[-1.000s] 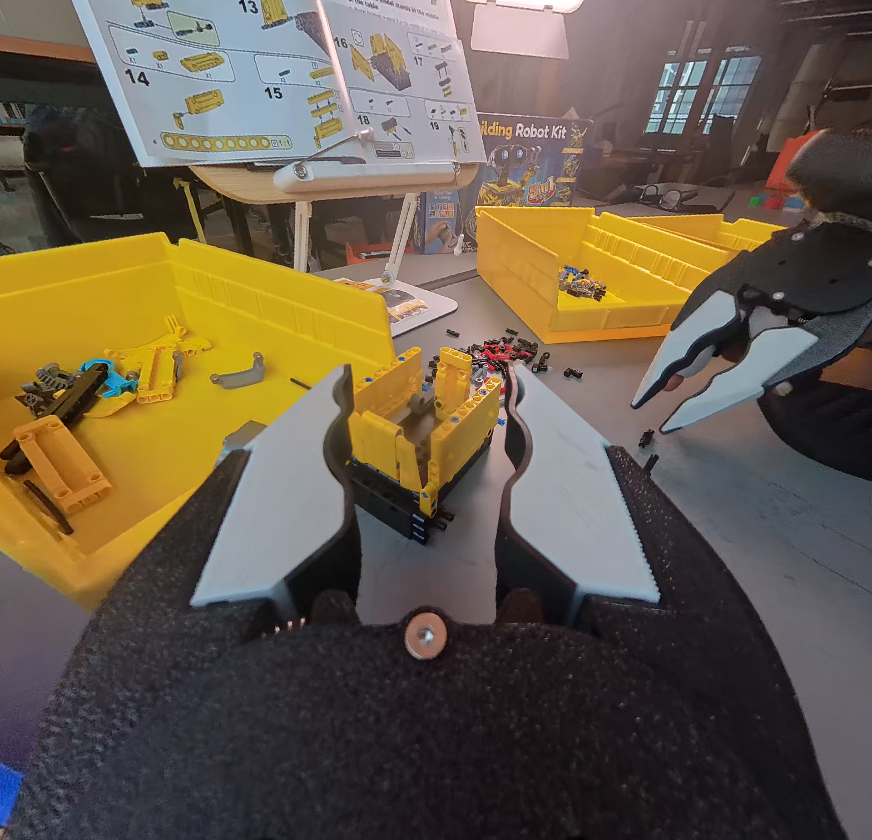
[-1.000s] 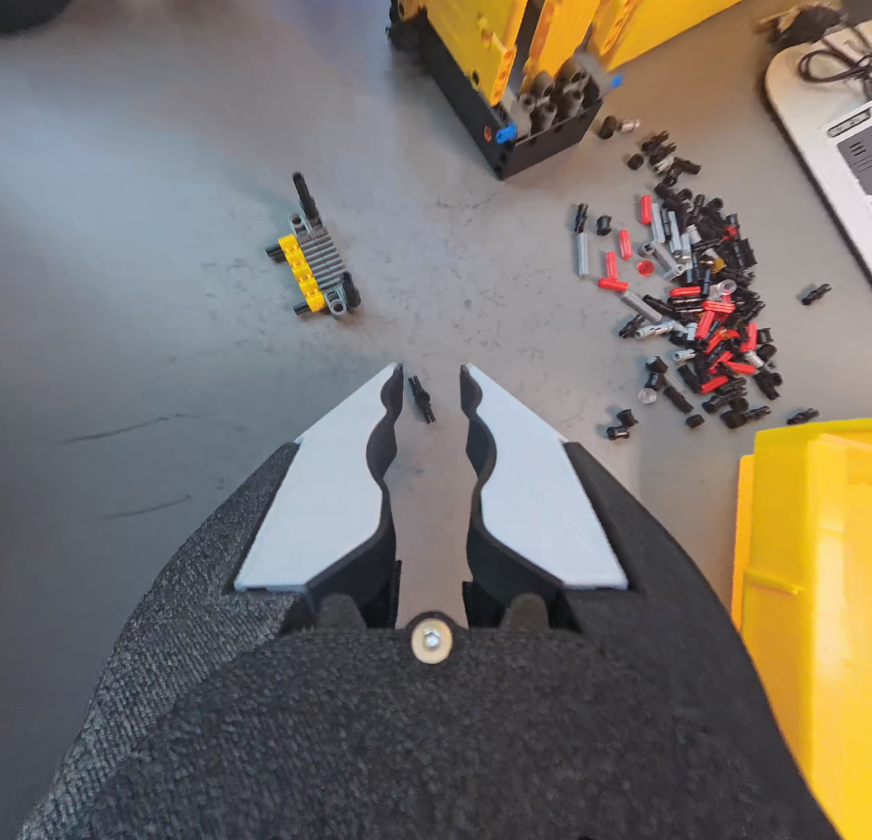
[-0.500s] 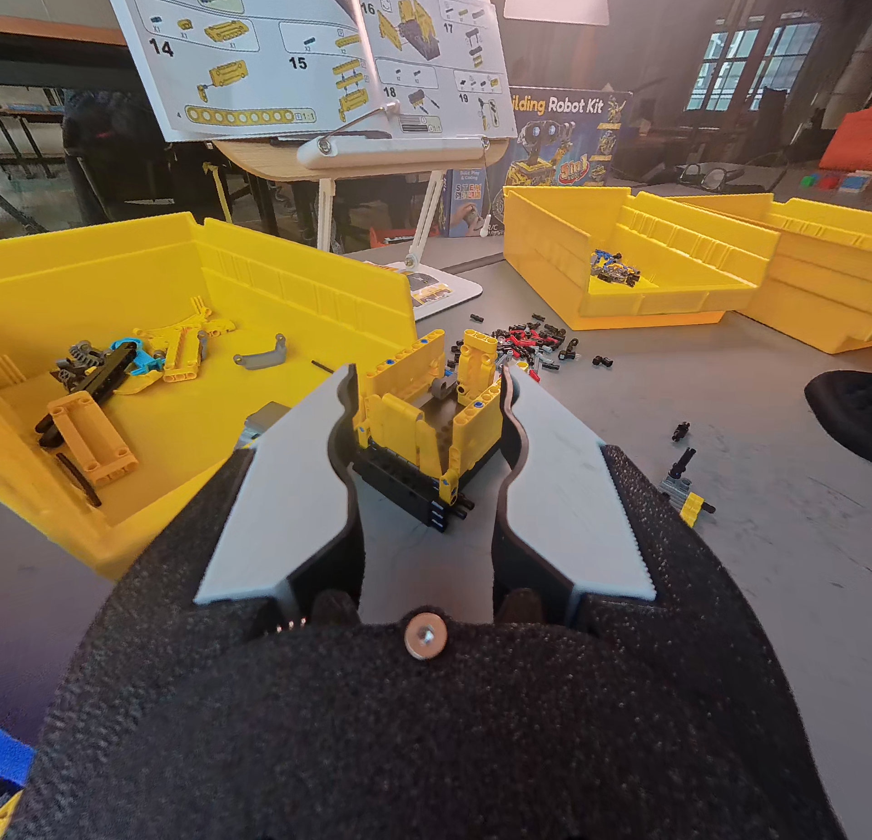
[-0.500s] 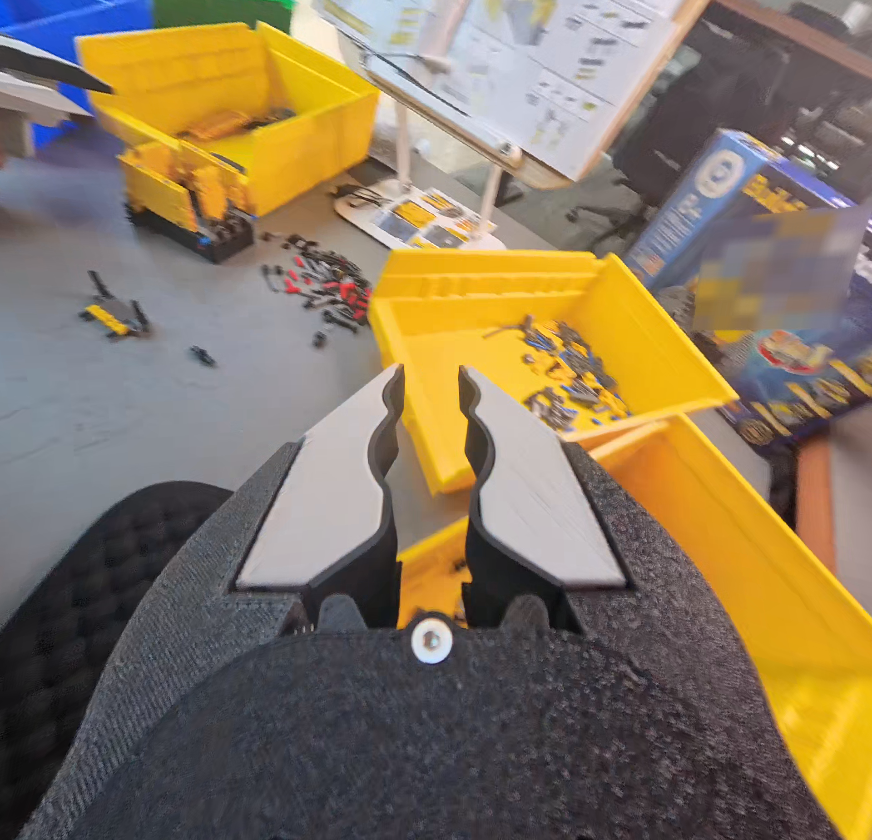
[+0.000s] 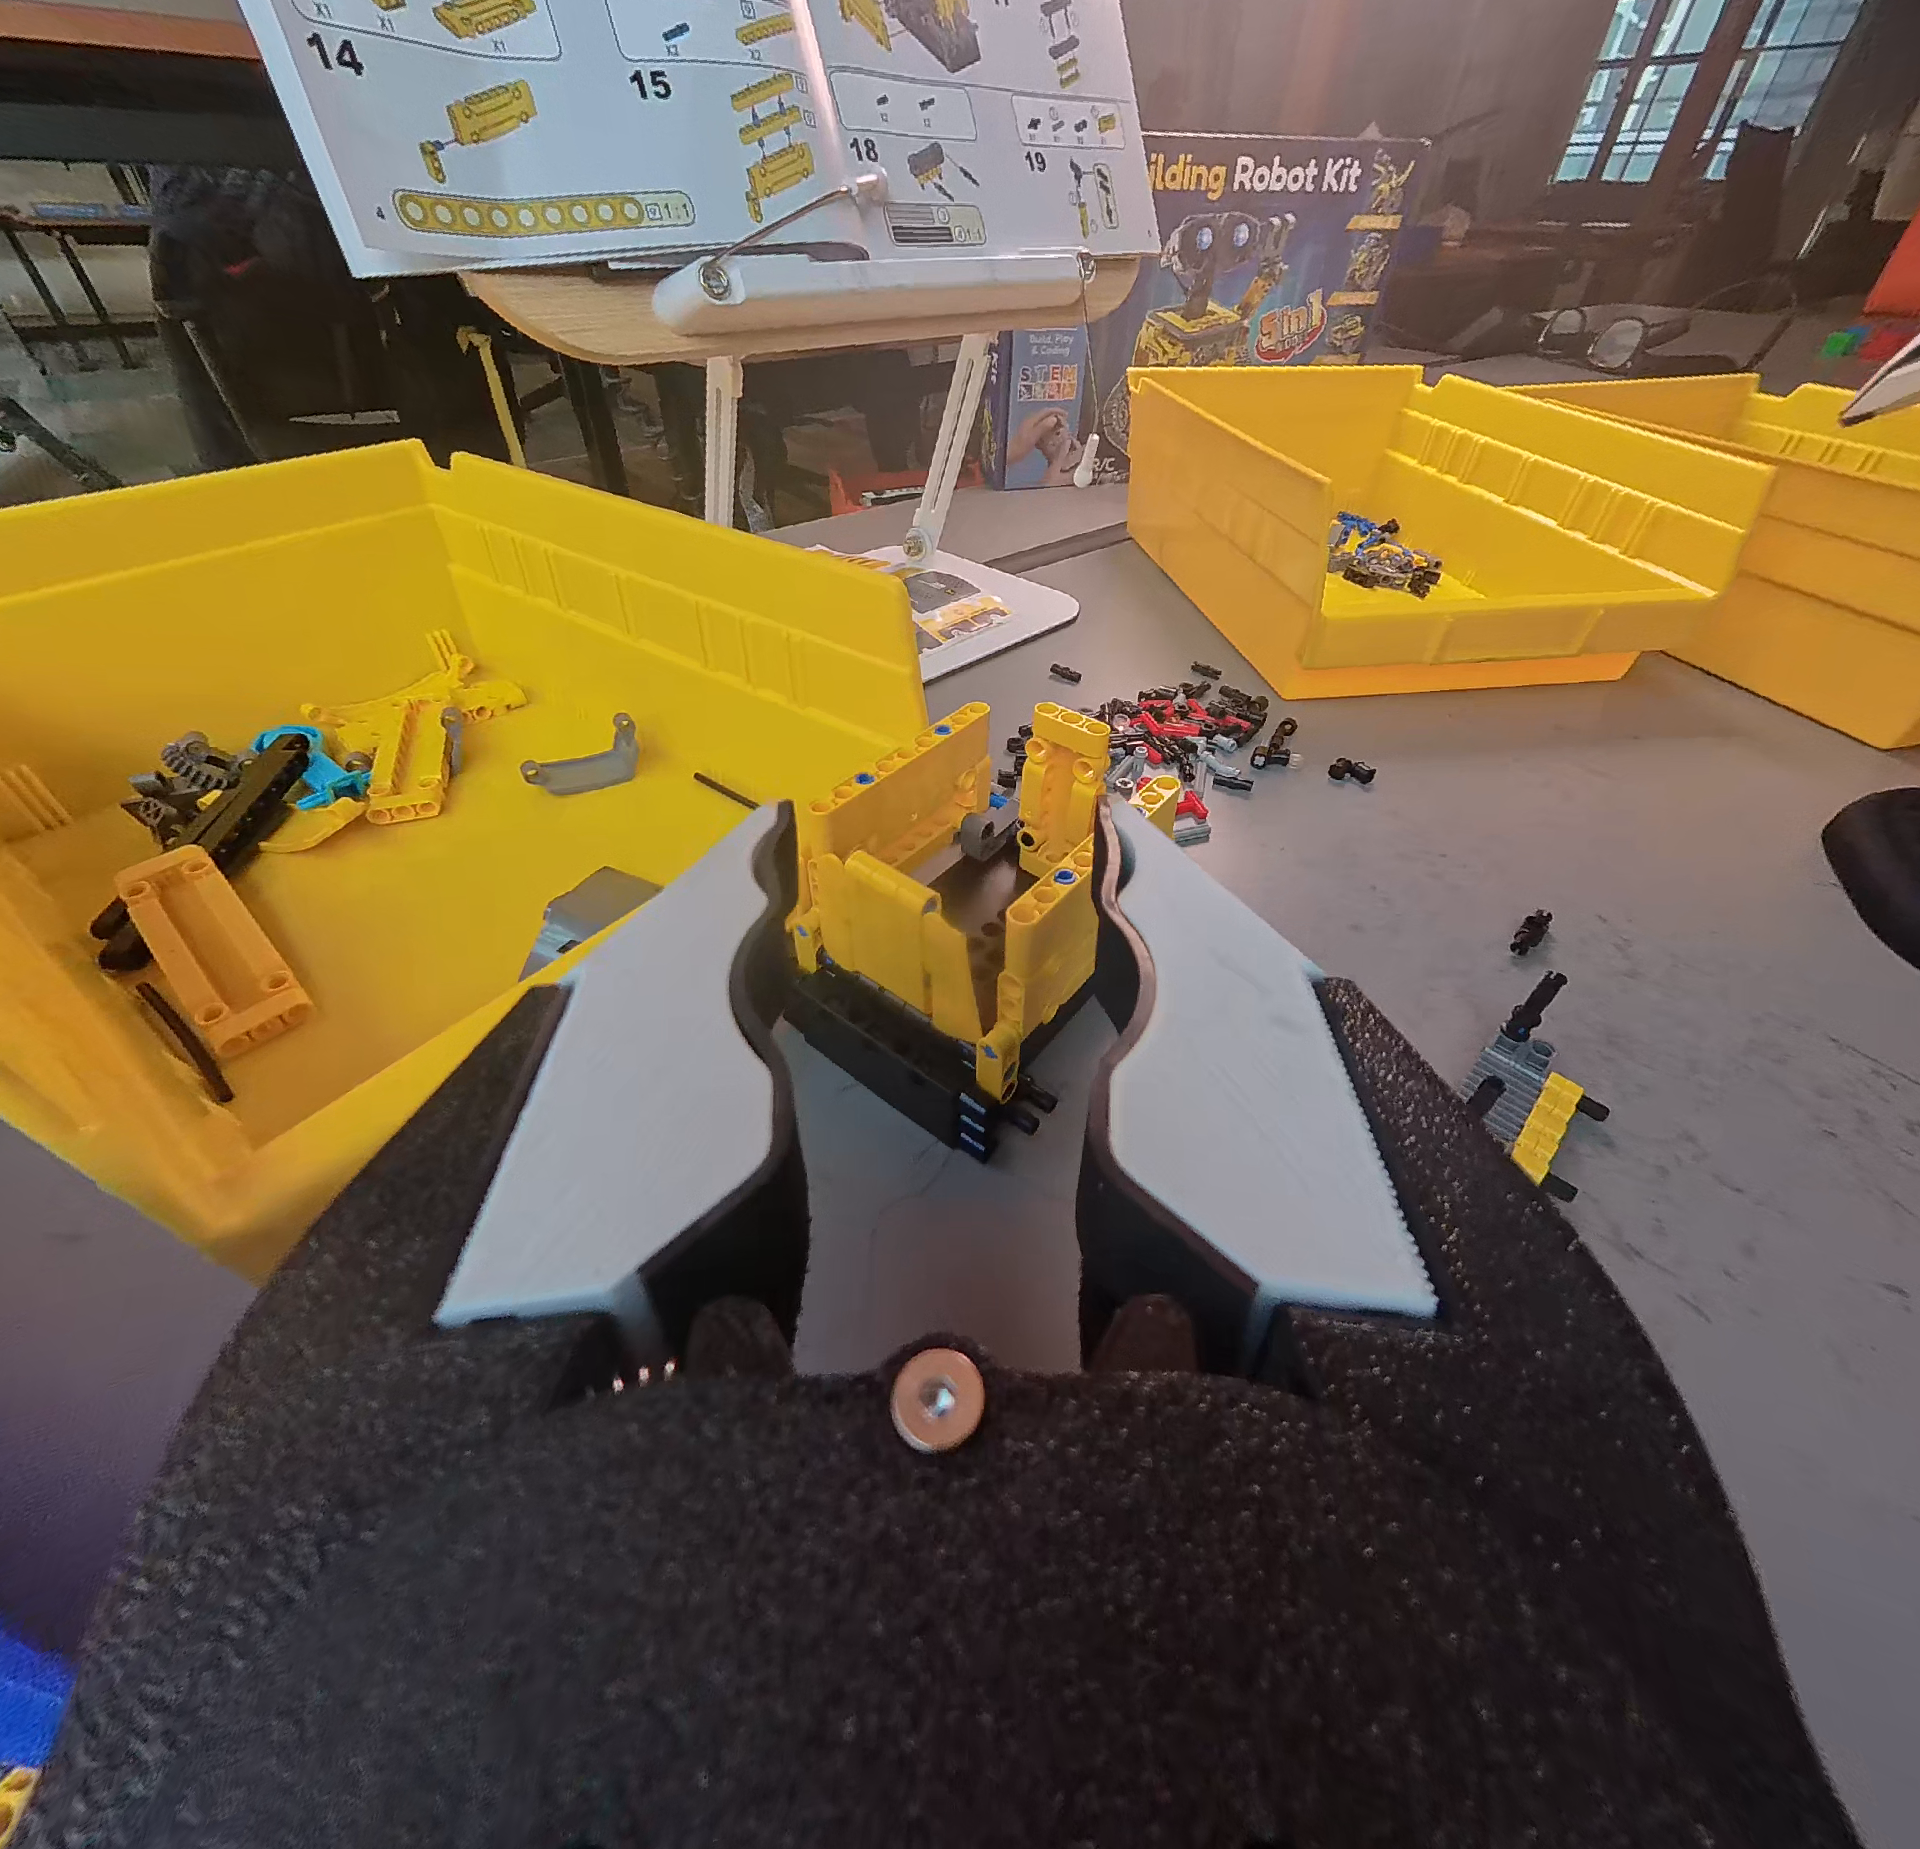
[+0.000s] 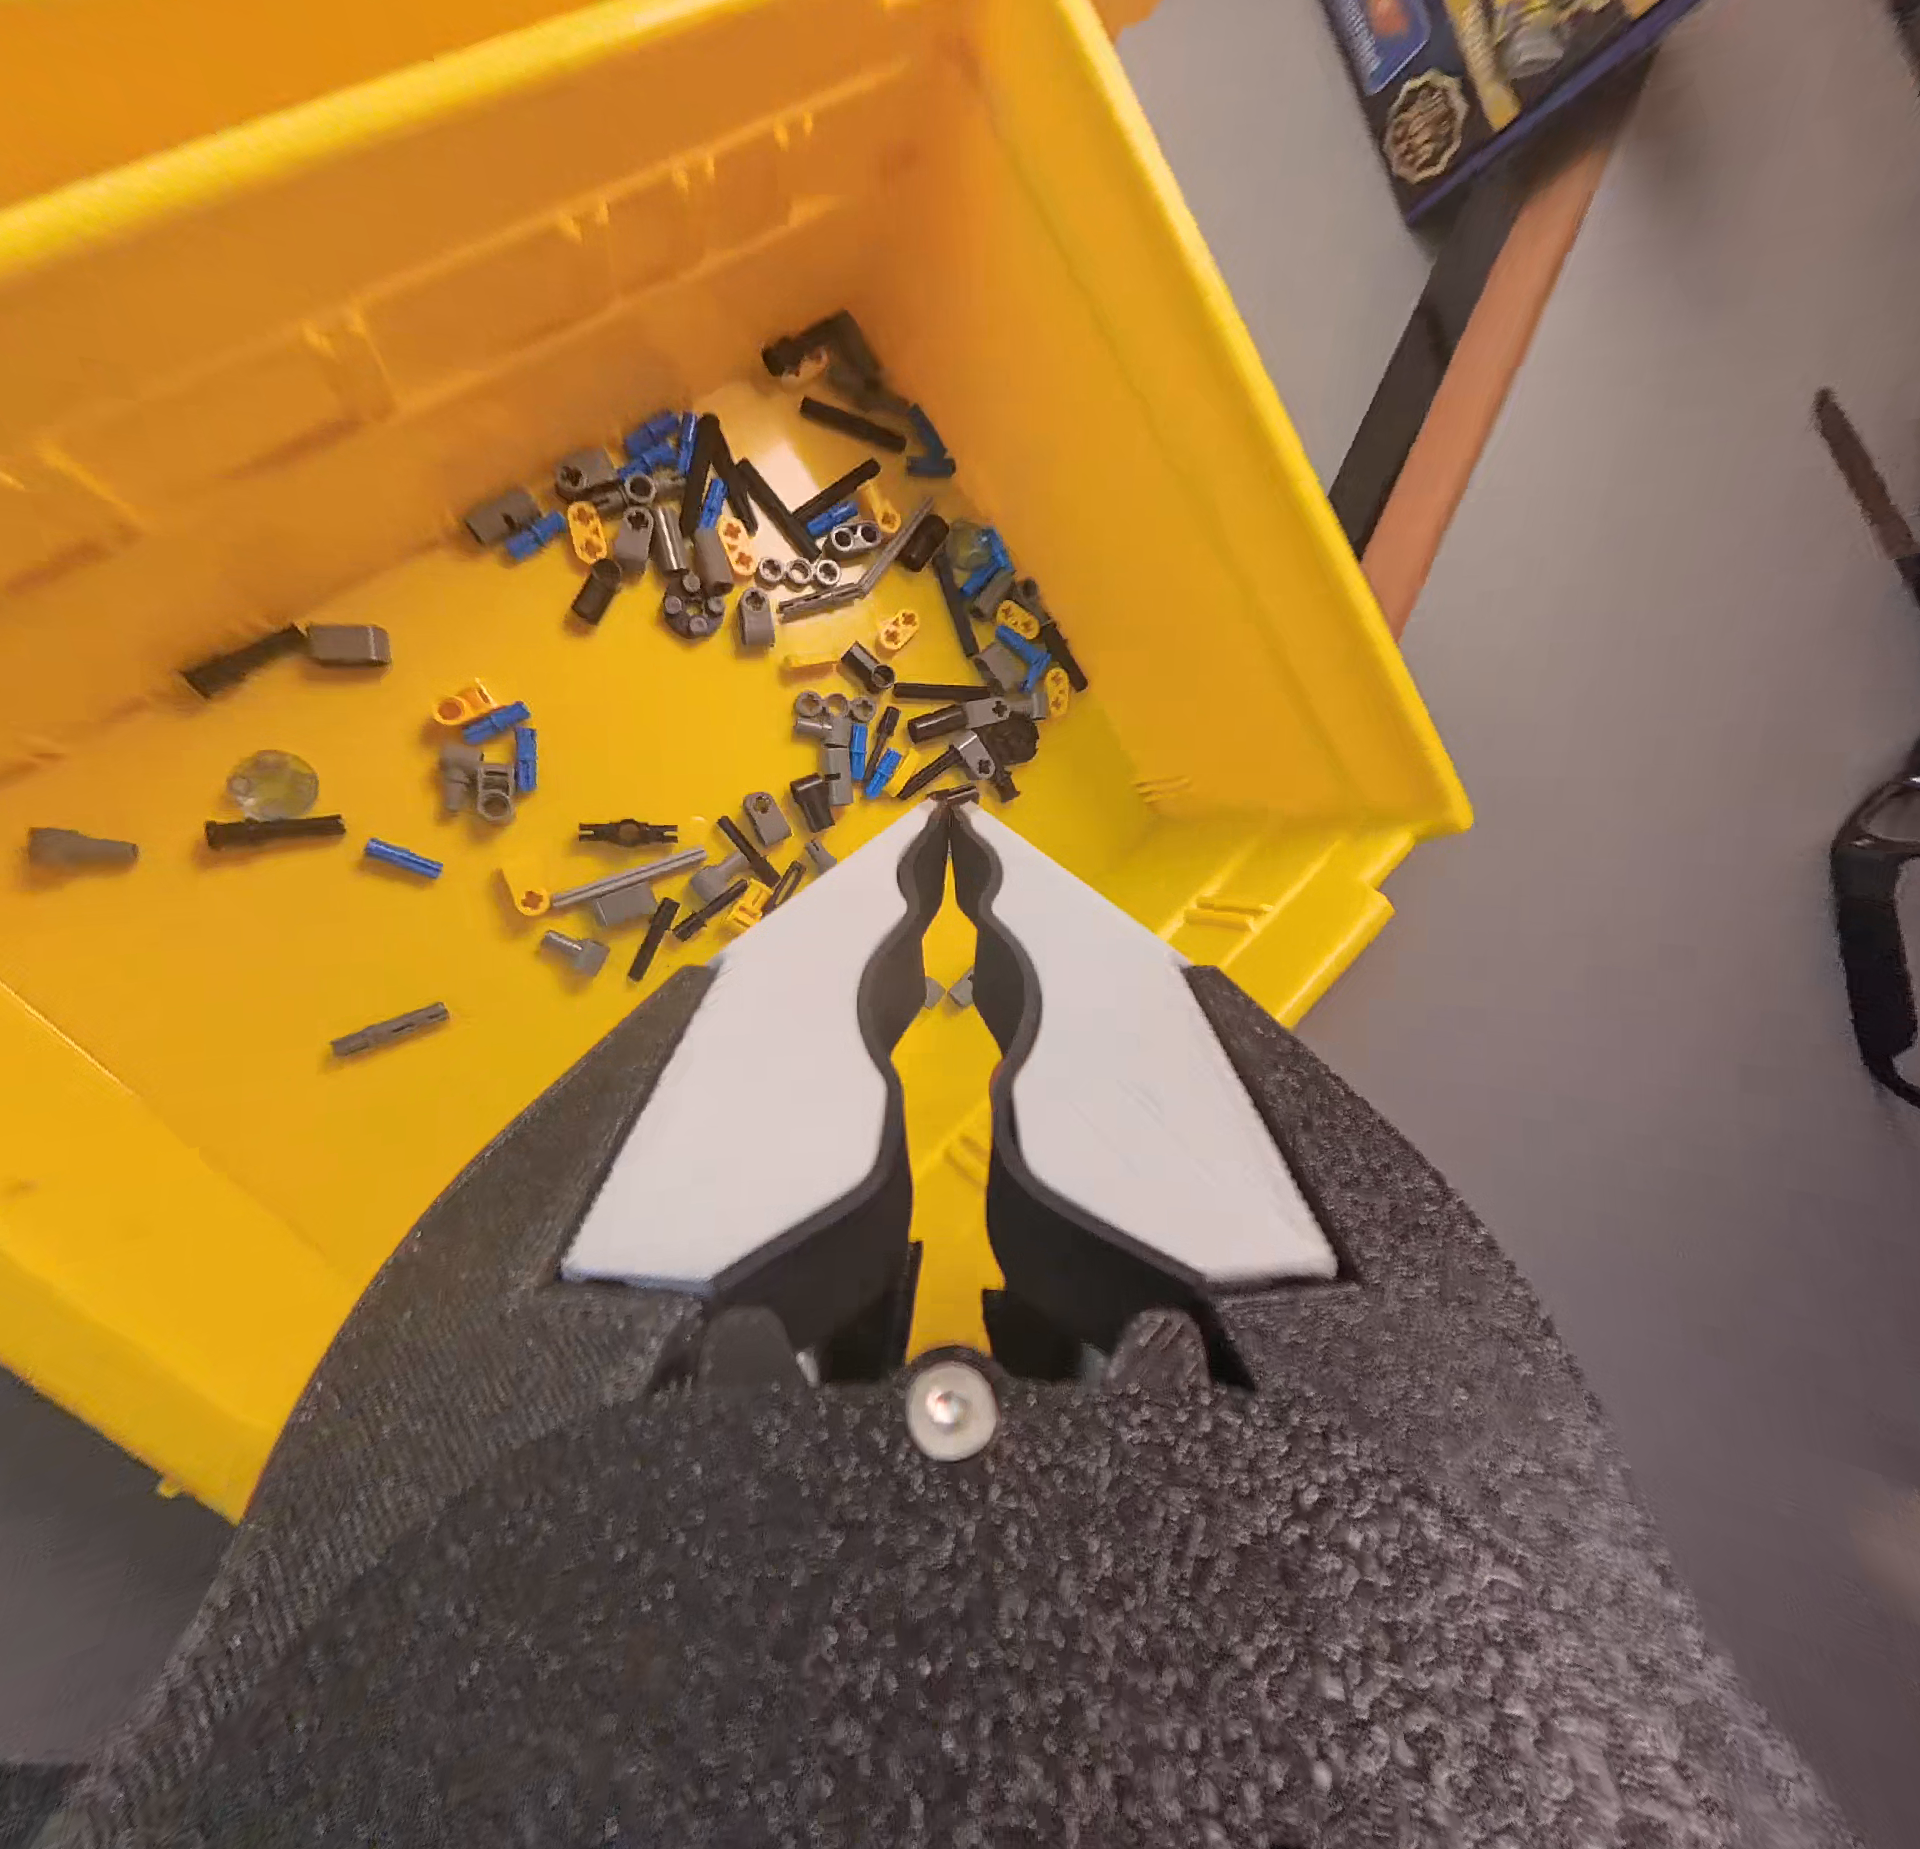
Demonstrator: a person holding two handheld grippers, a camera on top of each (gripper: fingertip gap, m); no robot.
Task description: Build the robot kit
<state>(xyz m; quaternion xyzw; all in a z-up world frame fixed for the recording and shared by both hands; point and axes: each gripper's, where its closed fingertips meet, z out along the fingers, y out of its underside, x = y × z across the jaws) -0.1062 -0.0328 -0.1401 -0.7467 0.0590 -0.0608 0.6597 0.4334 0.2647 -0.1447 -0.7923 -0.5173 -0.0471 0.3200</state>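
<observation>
Left wrist view: your left tongs (image 5: 940, 843) sit level over the grey bench (image 5: 1558, 864), fingers set wide on either side of the yellow-and-black brick assembly (image 5: 935, 926). The fingertips (image 5: 769, 843) lie close against its sides; whether they actually press it, you cannot tell. The assembly stands on the bench just beside the near yellow bin (image 5: 312, 656), which holds larger yellow, black and blue parts. Past it lies a scatter of red and black pins (image 5: 1184, 724); to the right, apart, a small grey-and-yellow sub-assembly (image 5: 1527, 1093). An instruction sheet (image 5: 675, 85) stands on a stand behind. Only a sliver of the other tongs shows at the right edge, over the far bins.

Right wrist view: none of that appears. Your right tongs (image 6: 948, 812) point steeply down into another yellow bin (image 6: 1195, 449) strewn with small grey, black and blue connectors (image 6: 779, 573). The tips are drawn nearly together, pinching a small black pin (image 6: 952, 793) at the very end. A printed blue box (image 6: 1507, 43) lies beyond the bin's rim.
</observation>
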